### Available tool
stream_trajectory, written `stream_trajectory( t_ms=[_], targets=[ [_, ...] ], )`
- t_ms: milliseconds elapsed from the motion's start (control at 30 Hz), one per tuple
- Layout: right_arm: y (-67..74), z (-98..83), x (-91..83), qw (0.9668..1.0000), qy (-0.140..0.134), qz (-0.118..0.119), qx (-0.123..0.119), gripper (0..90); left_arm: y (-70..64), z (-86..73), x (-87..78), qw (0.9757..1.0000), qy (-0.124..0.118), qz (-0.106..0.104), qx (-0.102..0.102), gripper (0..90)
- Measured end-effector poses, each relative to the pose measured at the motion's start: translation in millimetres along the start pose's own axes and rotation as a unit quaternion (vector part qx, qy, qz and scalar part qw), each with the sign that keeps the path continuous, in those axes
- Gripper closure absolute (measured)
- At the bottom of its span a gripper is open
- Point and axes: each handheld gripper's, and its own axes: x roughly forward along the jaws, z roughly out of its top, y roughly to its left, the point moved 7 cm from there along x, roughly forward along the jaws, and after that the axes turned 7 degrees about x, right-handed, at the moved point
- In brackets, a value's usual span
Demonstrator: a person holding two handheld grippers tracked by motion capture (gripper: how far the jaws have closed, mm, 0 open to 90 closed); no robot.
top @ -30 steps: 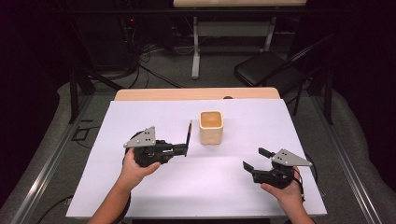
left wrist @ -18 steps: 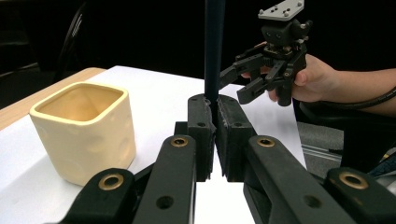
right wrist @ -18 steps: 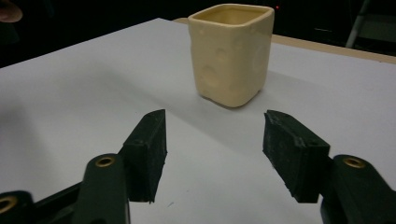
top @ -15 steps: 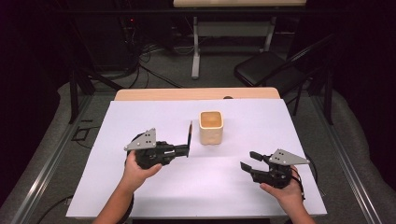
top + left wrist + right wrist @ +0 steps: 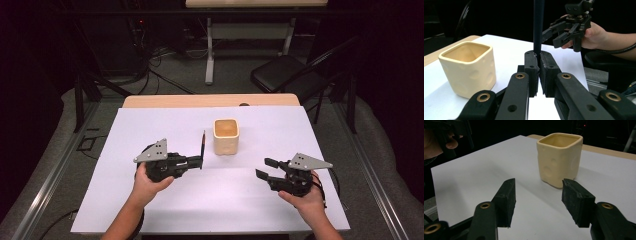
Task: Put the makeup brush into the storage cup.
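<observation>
On the white sheet covering the table (image 5: 150, 210), the left gripper (image 5: 201, 161) has its jaws pressed together on the lower end of a dark pencil (image 5: 203, 145), which stands upright from the pads; in the left gripper view the pencil (image 5: 538, 25) rises as a straight dark stick out of the narrow slit between the two pads and runs off the top edge, so its upper tip cannot be seen there. The person's left hand (image 5: 150, 179) wraps the body of that gripper from below. Just to the right of the pencil, not touching it, stands a cream square cup (image 5: 226, 136) with dimpled walls, open side up, near the middle of the sheet; the left gripper view shows the same cup (image 5: 469, 68) to the left of the jaws. The right gripper (image 5: 266, 168) is held in the person's right hand (image 5: 306, 196), low over the near right part of the sheet, well apart from the cup and pointing toward the left. Its jaws have just been closing, yet they stand apart with nothing between them: in the right gripper view the two black pads (image 5: 506, 200) frame bare white sheet, and the cup (image 5: 559, 158) stands beyond them, upright.
</observation>
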Motion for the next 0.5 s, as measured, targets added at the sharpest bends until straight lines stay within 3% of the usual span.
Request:
stream_trajectory(
  t_ms=[500],
  targets=[
    [20.4,38.1,15.4,0.9985,-0.017,0.039,-0.035,47.8,0.5,-5.0,1.1,1.0,0.004,0.003,-0.004,84.7]
  ],
)
